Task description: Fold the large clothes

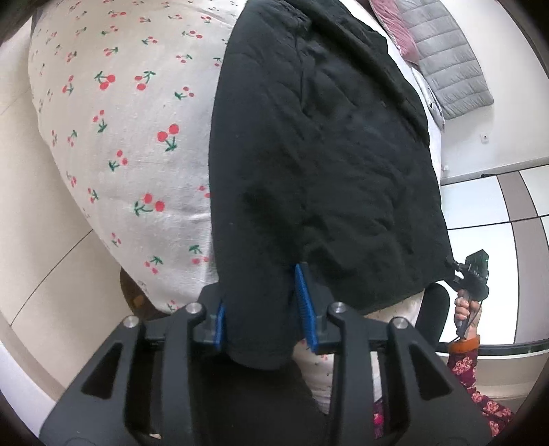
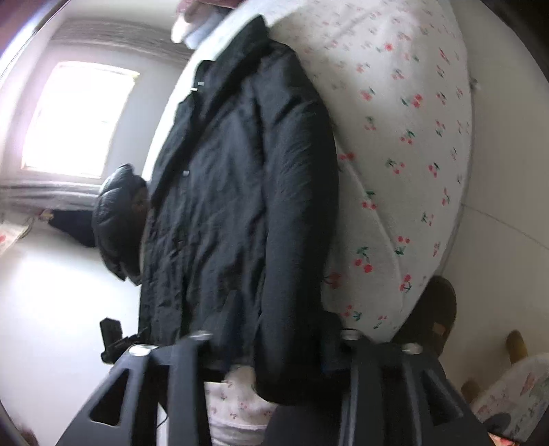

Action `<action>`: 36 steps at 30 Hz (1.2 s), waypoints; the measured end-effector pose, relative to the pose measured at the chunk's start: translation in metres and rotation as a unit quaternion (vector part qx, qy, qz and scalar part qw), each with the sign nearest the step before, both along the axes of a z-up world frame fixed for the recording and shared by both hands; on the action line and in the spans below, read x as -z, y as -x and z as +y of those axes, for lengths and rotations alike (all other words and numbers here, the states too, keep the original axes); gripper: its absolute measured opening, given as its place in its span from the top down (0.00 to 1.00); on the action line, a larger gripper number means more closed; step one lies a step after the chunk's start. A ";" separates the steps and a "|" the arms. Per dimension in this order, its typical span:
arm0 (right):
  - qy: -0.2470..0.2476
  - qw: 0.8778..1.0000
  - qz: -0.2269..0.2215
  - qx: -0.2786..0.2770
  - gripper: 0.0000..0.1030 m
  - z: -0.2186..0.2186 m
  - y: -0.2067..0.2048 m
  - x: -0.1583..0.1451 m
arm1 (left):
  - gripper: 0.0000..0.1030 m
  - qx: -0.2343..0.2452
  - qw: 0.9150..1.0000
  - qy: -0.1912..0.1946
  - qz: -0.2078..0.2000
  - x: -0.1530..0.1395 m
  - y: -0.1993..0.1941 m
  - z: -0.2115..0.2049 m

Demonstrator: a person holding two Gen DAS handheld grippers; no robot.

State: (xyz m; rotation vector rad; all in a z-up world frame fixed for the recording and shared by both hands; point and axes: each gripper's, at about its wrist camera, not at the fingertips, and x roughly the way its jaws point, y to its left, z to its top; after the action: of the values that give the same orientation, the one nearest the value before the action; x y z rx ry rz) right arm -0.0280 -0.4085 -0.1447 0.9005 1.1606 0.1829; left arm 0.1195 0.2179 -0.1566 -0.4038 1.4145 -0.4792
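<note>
A large black jacket (image 1: 326,154) lies spread on a bed with a white cherry-print sheet (image 1: 120,137). My left gripper (image 1: 262,314) has blue pads (image 1: 303,305) on either side of a hanging fold of the jacket's near edge, and they squeeze it. At the jacket's right corner a hand (image 1: 463,308) holds the right gripper's body (image 1: 471,278). In the right wrist view the jacket (image 2: 240,188) shows its front placket and a sleeve (image 2: 298,240). My right gripper (image 2: 278,336) is blurred, and the sleeve's end fills the space between its fingers.
A grey quilted garment (image 1: 446,68) and a pink one (image 1: 384,20) lie at the bed's far end. A dark puffy garment (image 2: 116,219) sits past the jacket near a bright window (image 2: 79,113). Brown slippers (image 2: 435,308) stand on the floor beside the bed. A floral sleeve (image 1: 463,370) is at lower right.
</note>
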 end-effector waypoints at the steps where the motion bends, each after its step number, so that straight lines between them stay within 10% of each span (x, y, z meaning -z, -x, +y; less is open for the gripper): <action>1: 0.007 1.000 0.000 -0.006 0.63 0.002 -0.001 0.001 | 0.66 -0.002 1.000 0.001 -0.003 -0.002 0.001 0.001; 3: 0.013 1.000 -0.009 -0.011 0.88 0.006 0.000 -0.002 | 0.83 -0.010 1.000 0.020 -0.008 -0.010 0.003 0.003; 16: -0.008 0.987 -0.158 0.023 0.92 0.002 -0.026 -0.107 | 0.91 -0.054 0.979 0.138 -0.138 -0.117 -0.029 0.005; 26: 0.021 0.971 -0.232 0.056 0.92 -0.014 -0.116 -0.179 | 0.91 -0.091 0.960 0.129 -0.230 -0.182 -0.130 -0.015; 36: 0.028 0.963 -0.239 0.117 0.92 -0.060 -0.251 -0.186 | 0.91 -0.116 0.955 0.059 -0.266 -0.191 -0.283 -0.052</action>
State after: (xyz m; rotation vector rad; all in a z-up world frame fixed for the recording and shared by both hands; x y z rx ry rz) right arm 0.2225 -0.4680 0.0412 0.8755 0.6027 0.1619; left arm 0.4029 0.1660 0.0347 -0.4876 0.8080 -0.4392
